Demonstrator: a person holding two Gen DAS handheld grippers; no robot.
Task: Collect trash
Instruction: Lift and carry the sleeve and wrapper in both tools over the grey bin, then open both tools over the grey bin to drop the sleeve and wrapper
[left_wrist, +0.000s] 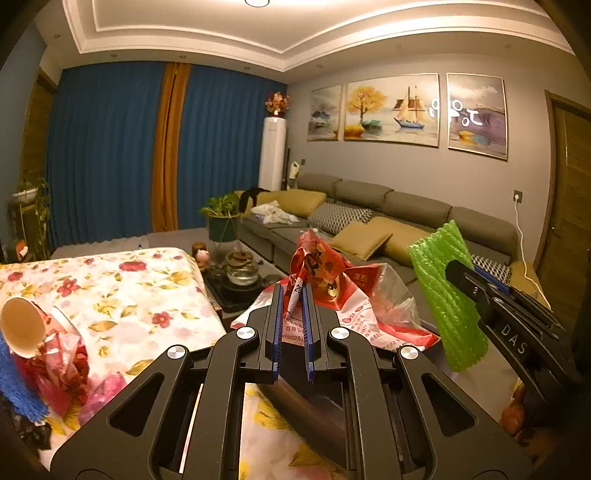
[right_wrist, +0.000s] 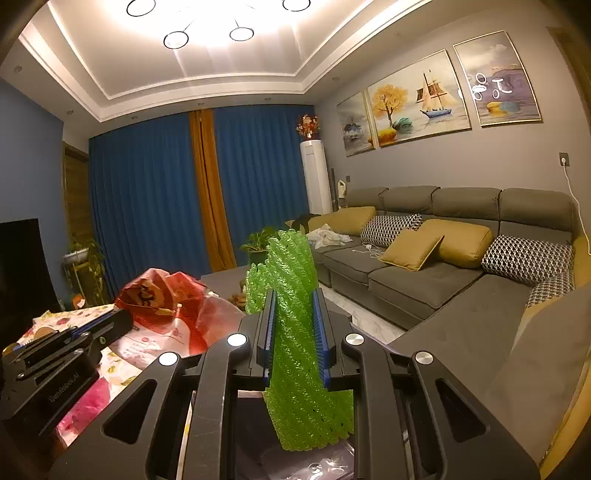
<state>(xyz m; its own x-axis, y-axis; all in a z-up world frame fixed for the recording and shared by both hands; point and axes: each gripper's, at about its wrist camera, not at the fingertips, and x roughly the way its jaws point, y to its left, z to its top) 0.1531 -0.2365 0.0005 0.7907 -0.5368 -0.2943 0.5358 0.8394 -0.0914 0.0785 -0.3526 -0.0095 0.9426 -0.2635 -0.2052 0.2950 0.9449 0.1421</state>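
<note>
Glossy crinkled plastic bag (left_wrist: 332, 291), rough green foam netting (right_wrist: 299, 332)

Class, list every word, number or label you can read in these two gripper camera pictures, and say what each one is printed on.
"DAS": white letters on the right gripper body, seen from the left wrist view.
"(2025)": red print on the white part of the red and white plastic bag held in the left gripper.
Other red Chinese print on that bag: too small to read.
Embossed brand on the left gripper's body in the right wrist view: too faint to read.
</note>
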